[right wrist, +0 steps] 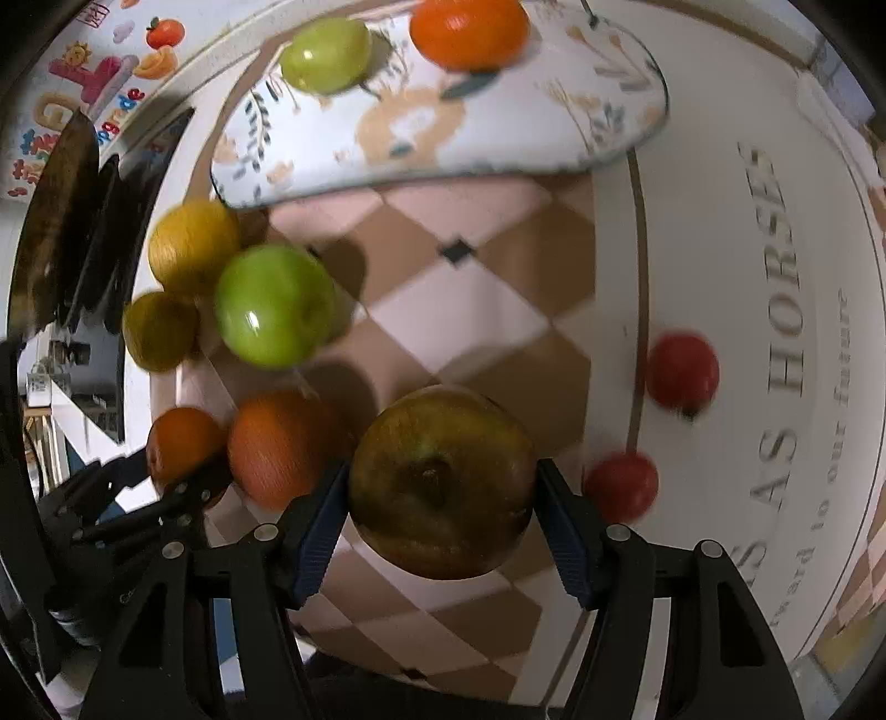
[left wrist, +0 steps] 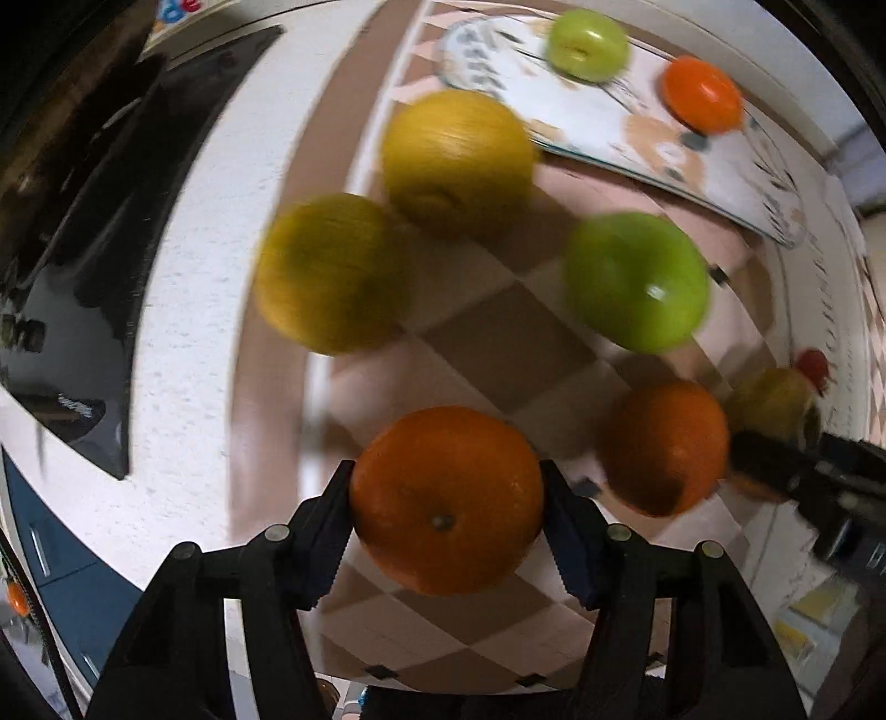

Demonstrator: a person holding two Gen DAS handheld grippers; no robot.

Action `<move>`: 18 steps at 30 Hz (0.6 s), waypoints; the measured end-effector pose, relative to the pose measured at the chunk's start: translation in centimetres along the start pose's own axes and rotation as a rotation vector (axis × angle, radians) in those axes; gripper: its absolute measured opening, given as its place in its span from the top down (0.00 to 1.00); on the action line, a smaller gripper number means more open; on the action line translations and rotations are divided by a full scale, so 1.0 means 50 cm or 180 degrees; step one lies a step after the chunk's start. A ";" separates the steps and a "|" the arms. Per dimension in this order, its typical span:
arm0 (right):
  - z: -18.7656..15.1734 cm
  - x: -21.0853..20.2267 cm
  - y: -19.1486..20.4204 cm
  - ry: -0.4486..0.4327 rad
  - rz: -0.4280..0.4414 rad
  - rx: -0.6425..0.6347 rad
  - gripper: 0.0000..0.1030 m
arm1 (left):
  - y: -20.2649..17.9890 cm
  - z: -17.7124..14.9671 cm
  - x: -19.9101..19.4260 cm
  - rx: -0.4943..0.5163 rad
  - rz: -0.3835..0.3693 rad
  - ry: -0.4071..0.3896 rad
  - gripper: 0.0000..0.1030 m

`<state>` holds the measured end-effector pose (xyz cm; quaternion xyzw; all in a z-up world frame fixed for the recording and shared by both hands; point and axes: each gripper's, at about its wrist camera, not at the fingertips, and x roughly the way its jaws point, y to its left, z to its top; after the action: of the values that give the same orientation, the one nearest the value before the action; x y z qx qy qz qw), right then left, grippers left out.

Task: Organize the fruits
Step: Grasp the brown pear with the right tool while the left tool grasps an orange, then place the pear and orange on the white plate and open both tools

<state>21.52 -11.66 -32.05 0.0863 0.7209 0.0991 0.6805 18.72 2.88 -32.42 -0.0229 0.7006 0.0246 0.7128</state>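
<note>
My left gripper [left wrist: 446, 498] is shut on an orange [left wrist: 446, 501] and holds it above the checkered cloth. My right gripper [right wrist: 442, 487] is shut on a brownish-green apple [right wrist: 442, 482]. On the cloth lie two yellow fruits [left wrist: 457, 160] [left wrist: 332, 271], a green apple [left wrist: 637, 279] and another orange [left wrist: 664, 446]. A patterned tray [right wrist: 443, 138] at the back holds a green apple [right wrist: 326, 52] and an orange [right wrist: 468, 30]. Two red fruits [right wrist: 682, 370] [right wrist: 623, 486] lie right of my right gripper. The left gripper and its orange [right wrist: 183, 448] show at the left of the right wrist view.
The checkered cloth [right wrist: 459, 310] lies on a white table [right wrist: 720, 277] with printed lettering. A dark flat object [left wrist: 111, 277] lies on the table's left side. A wall with colourful stickers [right wrist: 83, 83] stands behind.
</note>
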 end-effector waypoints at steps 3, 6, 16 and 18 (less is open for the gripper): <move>-0.005 0.007 -0.012 -0.0002 0.0130 0.0118 0.33 | -0.023 -0.011 0.014 0.0057 0.0037 0.0016 0.41; -0.005 0.010 -0.017 -0.0006 0.0122 0.0098 0.33 | -0.045 -0.014 0.009 0.0118 0.0048 0.0007 0.41; 0.024 -0.094 -0.038 -0.0377 0.0357 0.0257 0.34 | -0.043 0.019 -0.118 0.0069 -0.0249 -0.0220 0.41; 0.048 -0.127 -0.042 -0.0480 0.0426 0.0275 0.34 | -0.044 0.049 -0.165 0.0057 -0.0334 -0.0354 0.41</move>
<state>24.32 -15.27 -26.62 0.1707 0.6638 0.1064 0.7203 21.14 0.82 -24.13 -0.0518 0.6580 -0.0177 0.7510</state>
